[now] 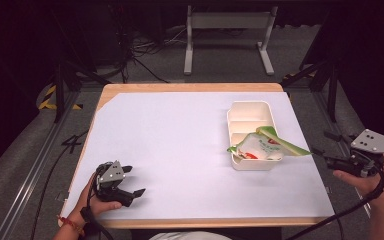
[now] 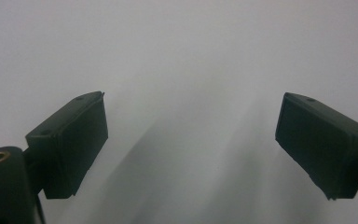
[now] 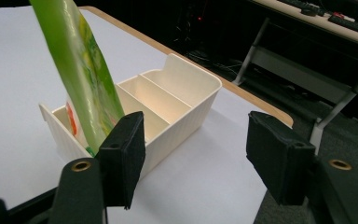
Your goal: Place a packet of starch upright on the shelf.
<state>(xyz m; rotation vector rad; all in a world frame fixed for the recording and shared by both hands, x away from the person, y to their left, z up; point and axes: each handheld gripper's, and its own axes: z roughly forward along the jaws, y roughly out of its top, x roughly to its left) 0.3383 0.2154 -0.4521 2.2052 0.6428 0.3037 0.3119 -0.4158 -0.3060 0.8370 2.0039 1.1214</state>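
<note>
That green and white pouch (image 1: 262,146) sits propped in the near end compartment of the cream divided tray (image 1: 250,111), with its top edge flopping out over the tray's right rim toward the right gripper (image 1: 330,161). It looks like thin, glossy film, so I'd guess it's light, floppy and a bit slippery, the sort of thing that folds or slides if you pinch it mid-panel. The flat sealed edge sticking out past the rim seems the best place to grab; it's stiffer there and clear of the tray wall.

The right gripper hangs just off the table's (image 1: 170,150) right edge, jaws standing apart with nothing between them; in the right gripper view the pouch (image 3: 81,70) rises just beside one jaw, not pinched. The left gripper (image 1: 130,192) rests near the front left corner of the table, well apart from the tray, jaws wide open and empty.

The print on the pouch is too small to read, its lower part is sunk inside the compartment, and I can't tell how full it is. The left gripper view is just blurry white tabletop.
</note>
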